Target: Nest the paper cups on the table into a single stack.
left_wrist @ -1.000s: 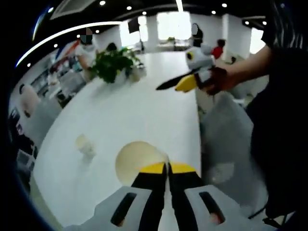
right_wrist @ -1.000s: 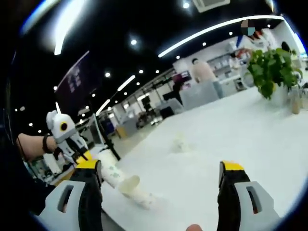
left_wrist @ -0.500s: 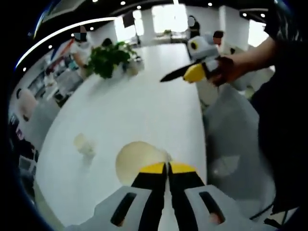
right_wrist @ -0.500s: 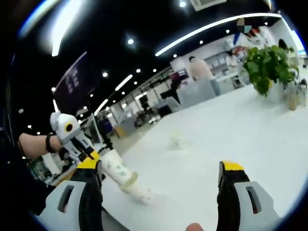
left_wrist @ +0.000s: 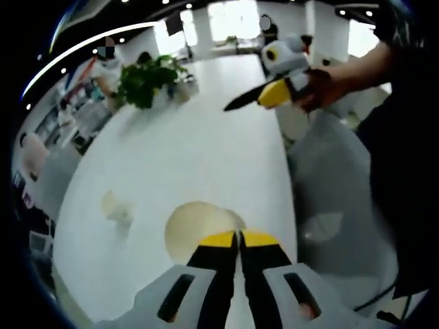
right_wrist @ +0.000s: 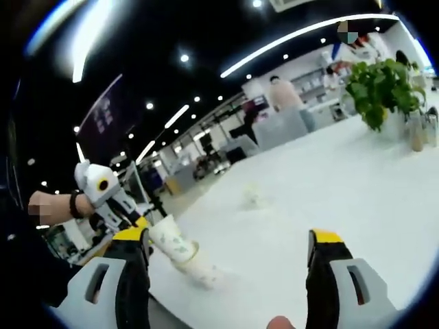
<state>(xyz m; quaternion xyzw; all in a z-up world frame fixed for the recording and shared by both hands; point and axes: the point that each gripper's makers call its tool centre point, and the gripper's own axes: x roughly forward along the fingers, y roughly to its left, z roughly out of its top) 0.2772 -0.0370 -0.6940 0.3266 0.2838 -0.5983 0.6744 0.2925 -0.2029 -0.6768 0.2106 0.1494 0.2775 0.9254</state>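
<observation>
My left gripper [left_wrist: 239,237] is shut on the rim of a pale paper cup [left_wrist: 197,229], whose round mouth faces the left gripper view. In the right gripper view the same gripper [right_wrist: 140,223] holds that patterned cup [right_wrist: 171,243] tilted near the table's edge, its lower end against a second cup [right_wrist: 204,274] on the table. A small cup [left_wrist: 115,208] stands farther off on the white table [left_wrist: 206,144], also seen as the far cup [right_wrist: 252,197]. My right gripper [right_wrist: 228,240] is open with nothing between its jaws, and hangs over the table's right side [left_wrist: 259,99].
A potted plant [left_wrist: 145,79] stands at the far end of the table, the same plant [right_wrist: 381,82] at upper right. A person's dark sleeve [left_wrist: 401,171] and grey chairs [left_wrist: 329,178] line the right side. People sit beyond the table.
The held cup has tilted more upright and moved slightly toward the right gripper's left jaw. Both views shifted a little; both grippers' states are unchanged.
</observation>
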